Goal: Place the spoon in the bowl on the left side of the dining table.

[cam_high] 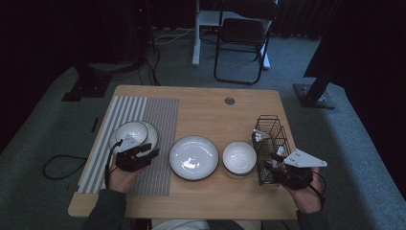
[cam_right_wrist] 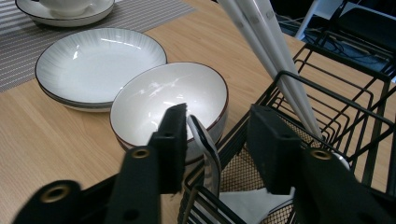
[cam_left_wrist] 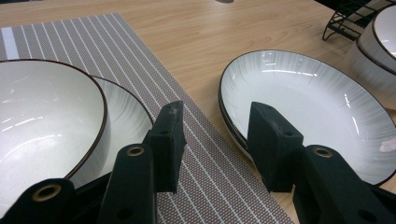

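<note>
Light wooden table (cam_high: pixel 201 108) carries a black wire cutlery basket (cam_high: pixel 271 143) at its right edge; right gripper (cam_right_wrist: pixel 217 140), jaws spread, straddles the upright metal spoon handle (cam_right_wrist: pixel 205 144) there; left gripper (cam_left_wrist: pixel 215 140) gapes empty over the striped mat (cam_left_wrist: pixel 205 182).

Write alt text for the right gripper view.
The right tongs stand open around a metal spoon handle rising from a black wire basket that also holds white chopsticks. Beyond it on the wooden table sit a white bowl and a shallow plate.
</note>
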### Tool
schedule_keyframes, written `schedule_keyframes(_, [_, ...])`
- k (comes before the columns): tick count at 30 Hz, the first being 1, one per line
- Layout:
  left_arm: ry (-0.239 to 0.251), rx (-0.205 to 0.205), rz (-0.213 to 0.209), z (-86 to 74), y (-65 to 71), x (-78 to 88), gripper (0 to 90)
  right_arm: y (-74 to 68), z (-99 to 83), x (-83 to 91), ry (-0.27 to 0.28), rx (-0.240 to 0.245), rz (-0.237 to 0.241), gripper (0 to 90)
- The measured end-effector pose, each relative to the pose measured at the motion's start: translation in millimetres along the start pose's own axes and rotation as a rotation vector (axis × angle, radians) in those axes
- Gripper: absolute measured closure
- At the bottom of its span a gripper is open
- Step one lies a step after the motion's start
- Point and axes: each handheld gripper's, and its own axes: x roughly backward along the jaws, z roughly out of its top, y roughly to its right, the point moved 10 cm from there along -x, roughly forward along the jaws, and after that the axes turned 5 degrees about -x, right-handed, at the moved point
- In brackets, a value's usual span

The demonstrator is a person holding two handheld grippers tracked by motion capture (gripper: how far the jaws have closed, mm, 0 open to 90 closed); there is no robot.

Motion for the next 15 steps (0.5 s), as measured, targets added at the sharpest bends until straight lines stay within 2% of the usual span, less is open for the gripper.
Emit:
schedule_keyframes(2, [0.0,-0.001,0.0,0.0,0.3,0.1,56.8,1.1,-0.3,1.3,0.006,-0.004,-0.001,67.9])
schedule_keyframes(8, [-0.001,-0.001,0.003,-0.4,-0.5,0.6,56.8,4.7,-2.8,2.9,0.004,-0.015,0.002,77.3])
schedule_keyframes(15, [-0.001,-0.002,0.004,-0.9,-0.6,1.0,56.8,8.0,-3.3,2.1,-0.007,-0.011,-0.025,80.9])
